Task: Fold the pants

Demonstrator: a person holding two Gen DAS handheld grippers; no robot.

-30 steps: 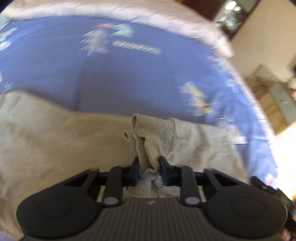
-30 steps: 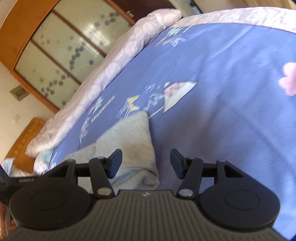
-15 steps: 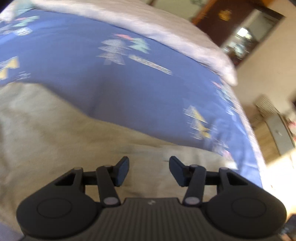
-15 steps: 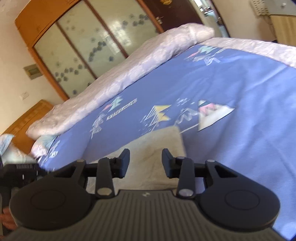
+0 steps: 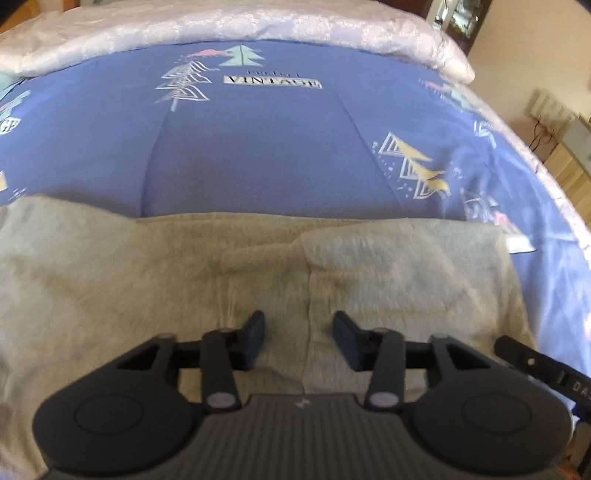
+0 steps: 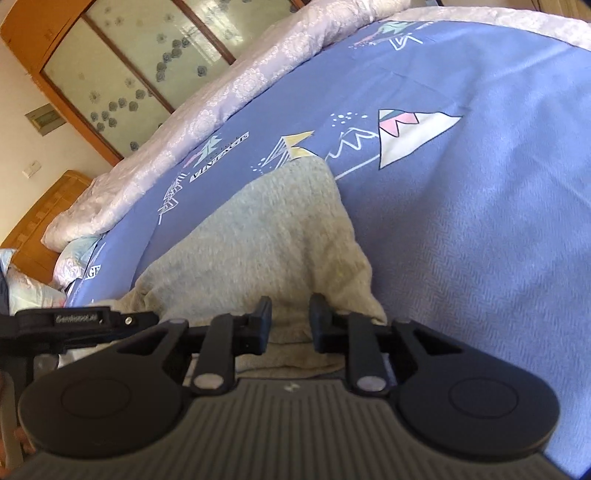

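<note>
Grey-beige pants (image 5: 184, 280) lie flat on a blue patterned bedspread (image 5: 258, 147), with one layer folded over at the right (image 5: 406, 266). My left gripper (image 5: 299, 338) is open and empty, hovering just above the folded cloth. In the right wrist view the pants (image 6: 266, 229) taper to a corner toward the far right. My right gripper (image 6: 290, 321) is partly open, its fingers on either side of a fold at the pants' near edge; whether it pinches the cloth is unclear. The other gripper's strap (image 6: 74, 319) shows at the left.
A pale quilted duvet (image 5: 221, 22) runs along the bed's far side. A wooden wardrobe with glass doors (image 6: 110, 74) and a wooden headboard (image 6: 40, 218) stand behind the bed. The bed edge drops off at the right, with a wooden cabinet (image 5: 569, 158) beyond.
My left gripper has let go of the bunched pants cloth and opened; the cloth now lies flat. My right gripper's jaws have narrowed and moved in over the pants' edge.
</note>
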